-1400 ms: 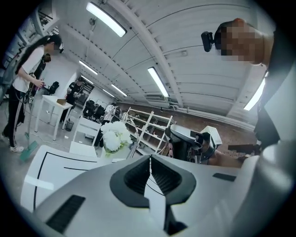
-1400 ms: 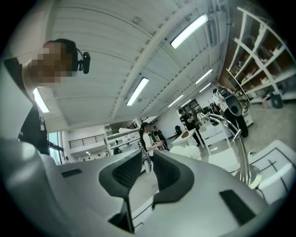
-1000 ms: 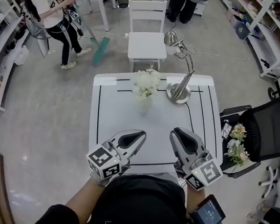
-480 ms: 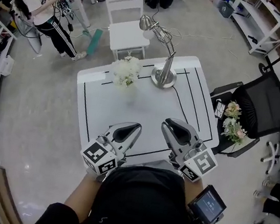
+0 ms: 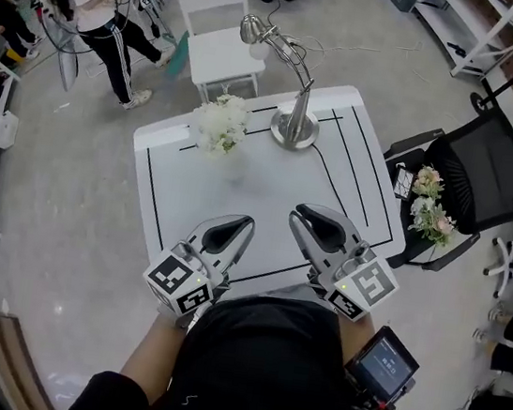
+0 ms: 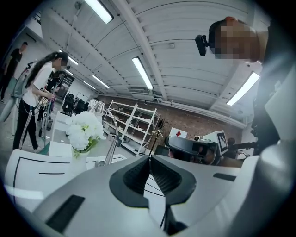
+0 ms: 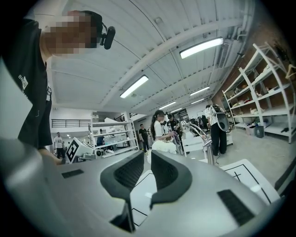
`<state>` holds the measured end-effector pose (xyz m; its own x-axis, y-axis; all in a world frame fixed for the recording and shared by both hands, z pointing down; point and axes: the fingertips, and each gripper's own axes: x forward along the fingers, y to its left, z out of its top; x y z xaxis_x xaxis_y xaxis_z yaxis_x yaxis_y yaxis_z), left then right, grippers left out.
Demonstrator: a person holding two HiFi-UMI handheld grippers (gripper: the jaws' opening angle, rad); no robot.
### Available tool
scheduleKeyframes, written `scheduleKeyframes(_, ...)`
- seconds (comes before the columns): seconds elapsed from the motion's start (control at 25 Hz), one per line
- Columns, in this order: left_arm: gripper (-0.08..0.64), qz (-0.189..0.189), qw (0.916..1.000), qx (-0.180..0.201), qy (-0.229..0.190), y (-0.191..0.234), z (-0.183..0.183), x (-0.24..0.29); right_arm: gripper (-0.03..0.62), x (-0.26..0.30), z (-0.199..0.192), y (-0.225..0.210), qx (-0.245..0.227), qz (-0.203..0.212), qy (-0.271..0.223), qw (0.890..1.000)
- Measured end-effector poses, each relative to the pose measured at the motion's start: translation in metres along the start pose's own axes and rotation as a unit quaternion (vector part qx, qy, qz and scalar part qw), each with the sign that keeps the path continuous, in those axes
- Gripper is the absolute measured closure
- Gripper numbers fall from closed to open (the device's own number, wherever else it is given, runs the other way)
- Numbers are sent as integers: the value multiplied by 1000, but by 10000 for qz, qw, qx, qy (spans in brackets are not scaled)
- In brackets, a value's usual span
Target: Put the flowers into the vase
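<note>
Hovering side by side over the near edge of the table [image 5: 191,201], both grippers point away from the person holding them, towards the table's far side. The left gripper [image 5: 245,220] has its jaws together: in the left gripper view its tips [image 6: 149,158] meet and nothing sits between them. The right gripper [image 5: 301,214] has its jaws a narrow gap apart, and the right gripper view shows that gap [image 7: 147,155] empty, with only the table and room beyond it.

The vase [image 6: 77,156] stands upright on the far left part of the table, well apart from both grippers, and holds a white bunch [image 5: 219,124]. Just to its right stands a lamp [image 5: 295,124], its round base on the table and its neck arching over towards the vase.

The loose flowers [image 5: 431,211], pink and cream with green leaves, lie on the seat of a black chair [image 5: 483,182] beside the table's right edge, off the table and away from either gripper.

A white chair [image 5: 220,45] stands beyond the table's far edge. Another person [image 5: 88,3] stands further off on the left.
</note>
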<state>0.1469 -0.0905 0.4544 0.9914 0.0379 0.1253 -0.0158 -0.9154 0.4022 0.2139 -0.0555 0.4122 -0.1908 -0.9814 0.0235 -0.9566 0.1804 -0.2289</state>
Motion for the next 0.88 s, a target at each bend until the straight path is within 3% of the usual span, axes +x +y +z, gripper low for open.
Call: scheduleKeyframes(0.88, 555, 124, 9999, -100, -17, 6, -3, -9, 535, 2, -7, -3, 219, -142, 70, 9996)
